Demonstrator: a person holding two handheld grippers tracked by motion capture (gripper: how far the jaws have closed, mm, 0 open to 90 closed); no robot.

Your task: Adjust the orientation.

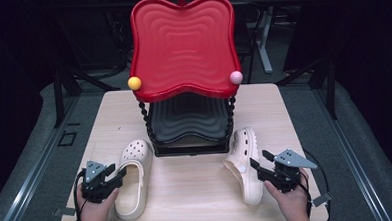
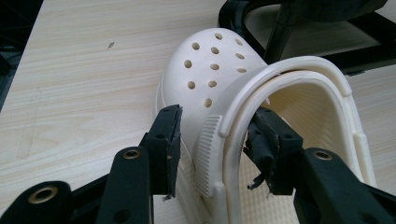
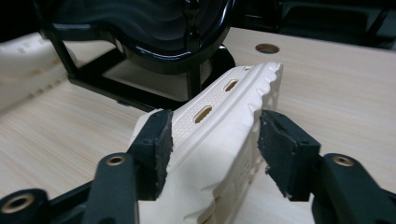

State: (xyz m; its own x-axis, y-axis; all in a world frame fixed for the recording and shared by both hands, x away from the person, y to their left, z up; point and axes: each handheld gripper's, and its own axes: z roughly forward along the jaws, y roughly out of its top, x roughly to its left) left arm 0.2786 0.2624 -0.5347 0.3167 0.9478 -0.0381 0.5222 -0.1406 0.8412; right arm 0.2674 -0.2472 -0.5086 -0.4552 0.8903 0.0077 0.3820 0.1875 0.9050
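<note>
Two cream clogs lie on the wooden table in front of a two-tier rack. The left clog (image 1: 135,163) (image 2: 210,70) stands upright, toe toward the rack. My left gripper (image 1: 118,176) (image 2: 217,140) straddles its near side wall, one jaw outside and one inside the shoe, open and not pressing. The right clog (image 1: 244,161) (image 3: 219,121) lies on its side. My right gripper (image 1: 258,160) (image 3: 215,144) is open around it, with a small gap at the sole-side pad.
The rack has a red wavy tray (image 1: 183,46) on top, with a yellow ball (image 1: 134,83) and a pink ball (image 1: 236,77) at its corners. A black tray (image 1: 189,121) (image 3: 154,28) sits below. The table (image 1: 187,196) has bare wood between the clogs. Dark floor surrounds it.
</note>
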